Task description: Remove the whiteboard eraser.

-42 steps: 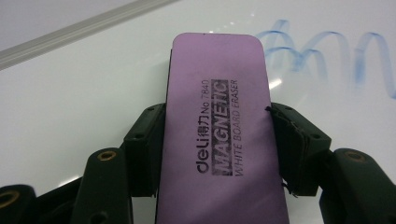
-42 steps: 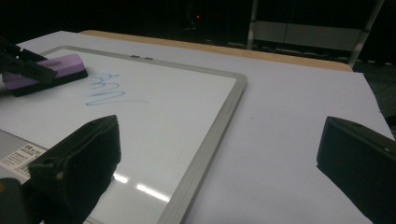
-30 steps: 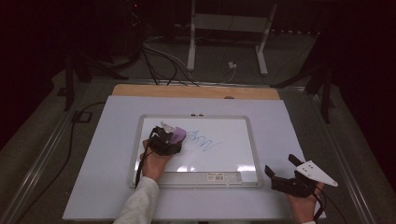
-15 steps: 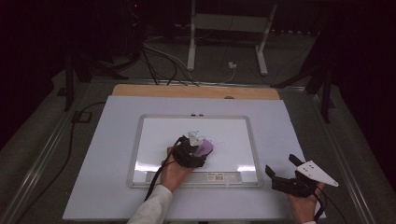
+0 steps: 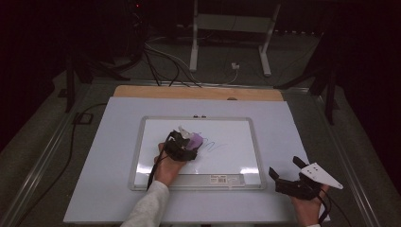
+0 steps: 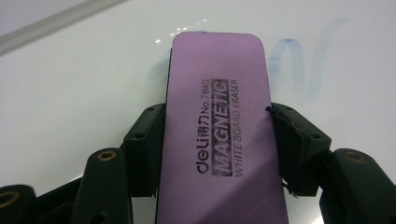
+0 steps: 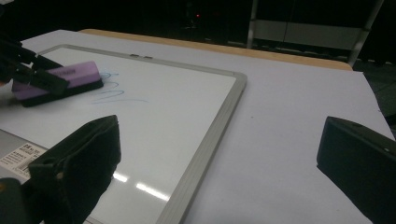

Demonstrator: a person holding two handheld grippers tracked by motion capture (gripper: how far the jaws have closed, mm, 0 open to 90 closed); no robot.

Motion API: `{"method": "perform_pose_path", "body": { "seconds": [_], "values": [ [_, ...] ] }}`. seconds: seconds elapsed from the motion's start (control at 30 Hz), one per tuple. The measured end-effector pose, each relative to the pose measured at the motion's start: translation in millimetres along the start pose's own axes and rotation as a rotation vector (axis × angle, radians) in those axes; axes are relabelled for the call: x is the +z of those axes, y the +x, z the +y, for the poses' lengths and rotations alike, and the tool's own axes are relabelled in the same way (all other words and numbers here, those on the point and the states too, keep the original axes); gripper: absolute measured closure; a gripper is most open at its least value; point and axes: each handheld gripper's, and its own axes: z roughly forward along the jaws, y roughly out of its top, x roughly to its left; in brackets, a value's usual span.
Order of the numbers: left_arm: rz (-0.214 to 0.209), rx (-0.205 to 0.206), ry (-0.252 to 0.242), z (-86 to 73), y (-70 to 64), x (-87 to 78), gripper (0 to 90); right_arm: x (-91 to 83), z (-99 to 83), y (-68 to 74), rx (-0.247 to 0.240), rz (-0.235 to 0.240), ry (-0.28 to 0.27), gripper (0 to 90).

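Note:
A purple whiteboard eraser (image 6: 219,121) lies flat on the whiteboard (image 5: 236,158), clamped at both sides by my left gripper (image 5: 187,142). In the high view the eraser (image 5: 195,141) sits left of centre on the board, right beside faint blue pen marks (image 5: 215,145). Those marks (image 6: 303,65) show just past the eraser's far end in the left gripper view. My right gripper (image 5: 289,176) hovers open off the board's right front corner, nothing between its jaws. From the right gripper view the eraser (image 7: 58,84) and the blue marks (image 7: 112,95) lie at the far left.
The whiteboard's grey frame (image 7: 210,140) rests on a white sheet (image 5: 293,127) that covers the table. A wooden strip (image 5: 198,92) runs along the far edge. Behind the table stand cables (image 5: 165,61) and a metal stand (image 5: 231,28) on the floor.
My left gripper slid the eraser right across the board, then back a little to the left. Much of the blue scribble is gone; only faint strokes remain. The right gripper stayed put.

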Motion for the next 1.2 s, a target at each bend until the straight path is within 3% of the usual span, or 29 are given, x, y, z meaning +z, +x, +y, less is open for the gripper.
{"method": "perform_pose_path", "body": {
  "seconds": [0.17,0.3,0.4,0.57,0.77,0.87,1.1,1.2],
  "values": [
    [0.063,-0.084,-0.007,-3.1,27.5,-0.9,41.9,0.3,-0.1,-0.3,0.000,0.000,0.001,0.0],
    [0.116,-0.130,-0.011,-3.7,43.4,-0.7,41.9,0.4,-0.1,0.1,0.000,0.000,0.002,0.0],
    [0.126,-0.155,-0.010,-1.7,48.8,1.3,41.9,0.7,-0.2,-0.2,0.001,-0.001,0.002,0.0],
    [0.117,-0.154,-0.010,3.7,46.0,6.2,41.9,1.7,-0.3,0.5,-0.002,0.003,0.006,0.0],
    [0.080,-0.115,-0.014,11.7,26.5,13.4,41.9,2.6,-0.2,1.5,-0.005,0.005,0.007,0.0],
    [0.054,-0.072,-0.013,14.3,10.7,15.3,41.9,2.1,-0.2,1.0,-0.003,0.004,0.006,0.0],
    [-0.043,0.025,-0.009,16.7,-28.6,15.9,41.9,1.8,-0.2,0.9,-0.002,0.004,0.007,0.0],
    [-0.107,0.065,-0.008,17.9,-46.1,16.9,41.9,1.7,0.0,1.3,-0.006,0.004,0.006,0.0]
  ]
}}
